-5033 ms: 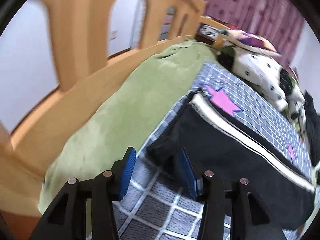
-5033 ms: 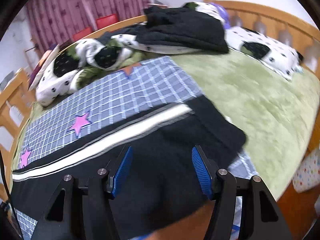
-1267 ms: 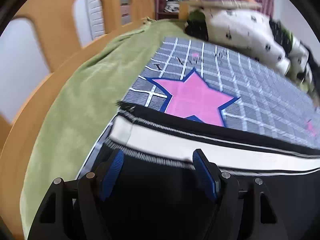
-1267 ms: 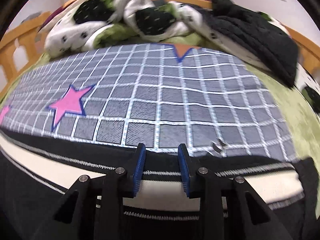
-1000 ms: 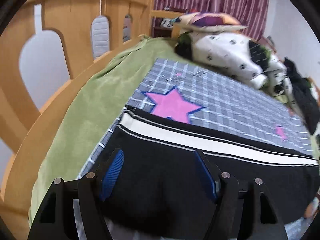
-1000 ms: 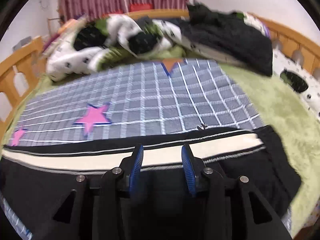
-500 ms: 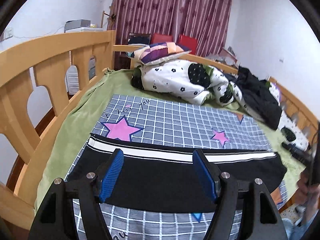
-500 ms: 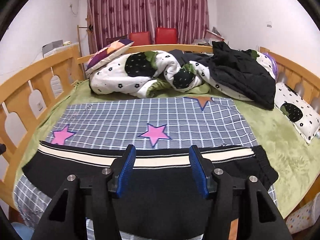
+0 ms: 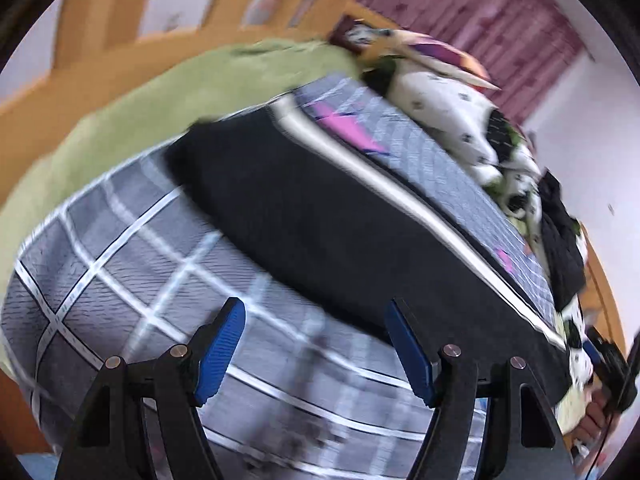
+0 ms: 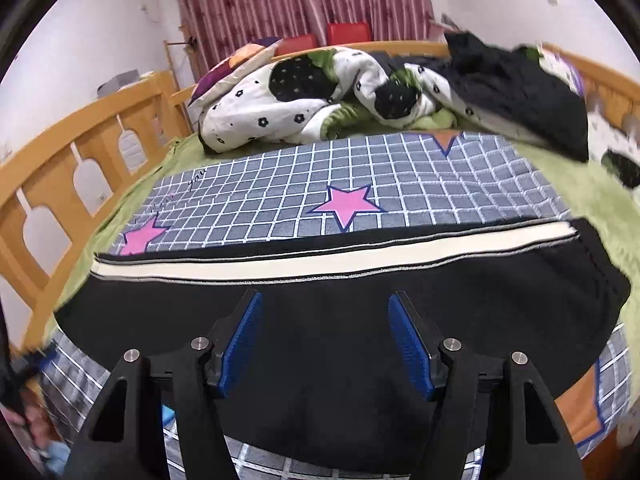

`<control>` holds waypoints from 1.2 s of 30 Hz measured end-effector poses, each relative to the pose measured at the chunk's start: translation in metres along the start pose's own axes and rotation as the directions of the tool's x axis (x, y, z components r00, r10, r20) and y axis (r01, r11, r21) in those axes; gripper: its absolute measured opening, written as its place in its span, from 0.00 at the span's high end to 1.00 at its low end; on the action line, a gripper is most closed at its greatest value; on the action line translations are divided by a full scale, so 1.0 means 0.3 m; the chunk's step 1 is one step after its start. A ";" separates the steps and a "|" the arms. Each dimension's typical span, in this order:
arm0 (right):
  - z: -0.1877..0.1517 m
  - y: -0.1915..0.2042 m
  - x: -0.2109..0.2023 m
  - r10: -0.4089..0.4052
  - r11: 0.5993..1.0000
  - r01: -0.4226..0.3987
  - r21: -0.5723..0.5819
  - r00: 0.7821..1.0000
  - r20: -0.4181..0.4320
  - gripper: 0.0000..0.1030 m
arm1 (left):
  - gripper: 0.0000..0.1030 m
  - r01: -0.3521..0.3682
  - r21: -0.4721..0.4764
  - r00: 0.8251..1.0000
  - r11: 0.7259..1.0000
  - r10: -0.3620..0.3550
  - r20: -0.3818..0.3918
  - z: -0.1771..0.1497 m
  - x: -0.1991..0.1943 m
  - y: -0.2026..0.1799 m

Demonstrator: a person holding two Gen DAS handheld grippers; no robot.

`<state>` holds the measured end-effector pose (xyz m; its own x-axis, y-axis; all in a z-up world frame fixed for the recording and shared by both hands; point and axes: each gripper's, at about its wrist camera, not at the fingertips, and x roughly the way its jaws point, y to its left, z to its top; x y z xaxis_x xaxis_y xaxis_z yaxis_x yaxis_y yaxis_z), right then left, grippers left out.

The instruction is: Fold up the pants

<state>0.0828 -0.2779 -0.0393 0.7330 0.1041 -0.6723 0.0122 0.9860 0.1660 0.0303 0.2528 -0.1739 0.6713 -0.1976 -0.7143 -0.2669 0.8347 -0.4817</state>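
The black pants with a white side stripe lie flat in a long band across the grey checked sheet. My right gripper is open and empty, above the near edge of the pants at their middle. In the left wrist view the pants run from upper left to lower right. My left gripper is open and empty, low over the sheet just in front of the pants' near edge, close to their left end.
A crumpled white-and-black duvet, a pillow and a black garment are piled at the head of the bed. A wooden rail runs along the left side. A green blanket lies under the sheet.
My left gripper has dropped and swung left, close to the sheet at the pants' left end. My right gripper has moved a little closer to the pants. Both stay open.
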 end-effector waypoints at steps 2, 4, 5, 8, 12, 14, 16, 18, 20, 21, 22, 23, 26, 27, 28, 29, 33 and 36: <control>0.010 -0.017 0.016 -0.003 1.000 0.003 0.017 1.000 0.016 0.37 | 0.32 -0.014 -0.046 1.000 0.999 0.014 0.013 0.036 0.028 0.064; 0.017 -0.024 0.036 -0.030 0.999 0.029 0.018 0.999 0.016 0.37 | 0.32 -0.038 -0.054 0.999 0.998 0.040 0.035 0.075 0.051 0.095; 0.020 -0.026 0.051 -0.036 0.999 0.036 0.017 0.999 0.006 0.37 | 0.32 -0.049 -0.050 0.998 0.998 0.050 0.038 0.090 0.066 0.099; 0.018 -0.029 0.070 -0.083 0.996 0.083 -0.014 0.997 -0.002 0.37 | 0.35 -0.063 -0.063 0.996 0.996 0.066 0.055 0.160 0.119 0.107; 0.000 -0.059 0.065 -0.141 0.989 0.142 -0.039 0.990 0.011 0.37 | 0.62 -0.089 -0.145 0.993 0.985 0.099 0.060 0.240 0.163 0.142; -0.009 -0.091 0.057 -0.140 0.990 0.140 -0.012 0.990 0.001 0.37 | 0.71 -0.080 -0.225 0.992 0.971 0.099 0.074 0.260 0.164 0.176; -0.016 -0.114 0.040 -0.135 0.991 0.135 0.005 0.991 0.003 0.37 | 0.79 -0.082 -0.257 0.991 0.963 0.105 0.078 0.263 0.154 0.196; -0.027 -0.138 0.014 -0.155 0.988 0.154 0.011 0.988 0.022 0.37 | 0.86 -0.120 -0.186 0.987 0.975 0.137 0.082 0.272 0.137 0.150; -0.041 -0.161 -0.008 -0.162 0.987 0.161 0.013 0.986 0.034 0.37 | 0.87 -0.217 -0.082 0.964 0.973 0.227 0.135 0.278 0.093 0.041; -0.045 -0.170 -0.016 -0.160 0.987 0.160 0.015 0.986 0.034 0.37 | 0.87 -0.261 -0.035 0.950 0.965 0.264 0.165 0.282 0.073 -0.014; -0.052 -0.182 -0.026 -0.156 0.988 0.156 0.015 0.987 0.037 0.37 | 0.87 -0.314 0.025 0.930 0.949 0.302 0.208 0.284 0.047 -0.090; -0.059 -0.198 -0.038 -0.154 0.988 0.153 0.016 0.987 0.046 0.37 | 0.88 -0.349 0.076 0.914 0.934 0.322 0.245 0.288 0.026 -0.156; -0.073 -0.242 -0.068 -0.147 0.989 0.146 0.022 0.987 0.068 0.37 | 0.88 -0.429 0.259 0.870 0.865 0.319 0.375 0.263 -0.032 -0.430; -0.076 -0.260 -0.080 -0.141 0.990 0.139 0.026 0.987 0.077 0.37 | 0.88 -0.419 0.322 0.872 0.849 0.279 0.401 0.240 -0.044 -0.535; -0.081 -0.276 -0.090 -0.144 0.989 0.141 0.031 0.986 0.083 0.37 | 0.88 -0.397 0.367 0.883 0.842 0.240 0.404 0.216 -0.049 -0.615; -0.086 -0.298 -0.105 -0.152 0.988 0.149 0.037 0.984 0.096 0.37 | 0.88 -0.365 0.424 0.899 0.829 0.196 0.392 0.178 -0.042 -0.726; -0.099 -0.388 -0.158 -0.167 0.984 0.157 0.083 0.977 0.133 0.37 | 0.88 -0.252 0.537 0.947 0.805 0.090 0.309 0.017 0.036 -1.015; -0.112 -0.467 -0.199 -0.197 0.975 0.177 0.134 0.969 0.151 0.37 | 0.88 -0.180 0.629 0.970 0.756 0.029 0.242 -0.180 0.138 -1.182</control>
<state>0.0146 -0.4179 -0.0468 0.8106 -0.1127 -0.5747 0.2325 0.9626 0.1392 0.1153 -0.0790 -0.0600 0.8109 -0.0429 -0.5836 0.1126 0.9901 0.0837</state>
